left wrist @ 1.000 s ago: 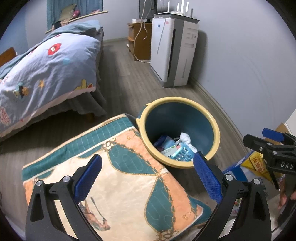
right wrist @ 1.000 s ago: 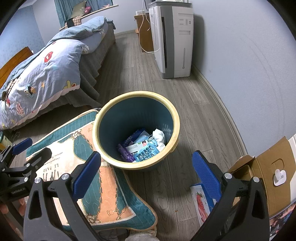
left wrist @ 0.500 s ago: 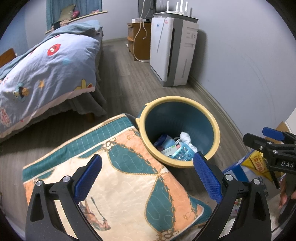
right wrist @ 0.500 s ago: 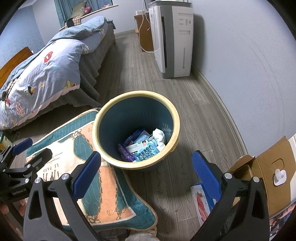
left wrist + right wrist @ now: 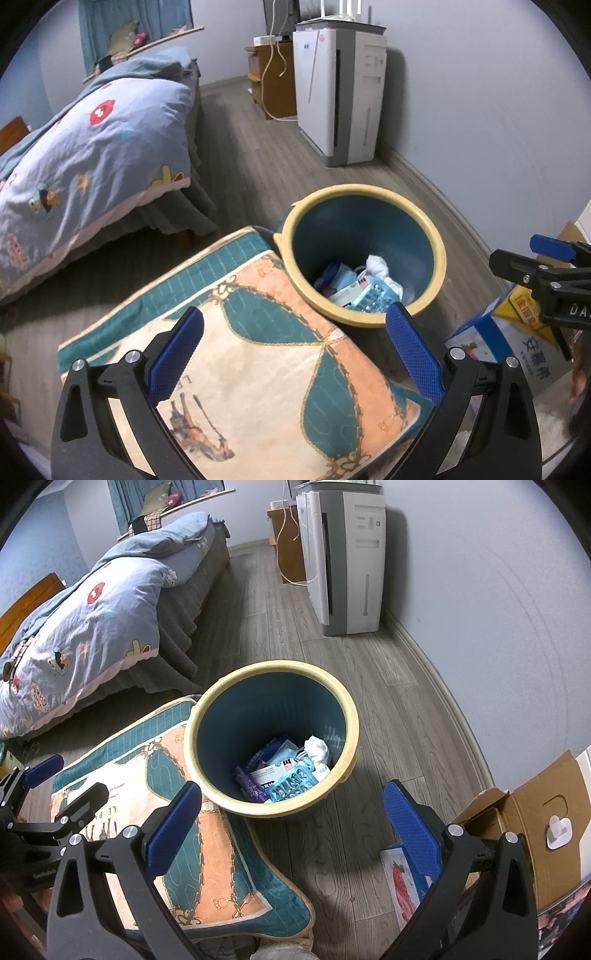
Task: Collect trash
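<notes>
You get dim, cool, bluish indoor light in both views, soft and even, with no glare. The bin throws a soft shadow onto the floor on its right side, and the air purifier darkens the wall just beside it. Fisheye lenses bend the baseboard into a curve, and black vignetting fills each corner. Focus holds sharp at the centre; the far curtain looks slightly soft and grainy.

Bed, air purifier (against wall), cushion.
</notes>
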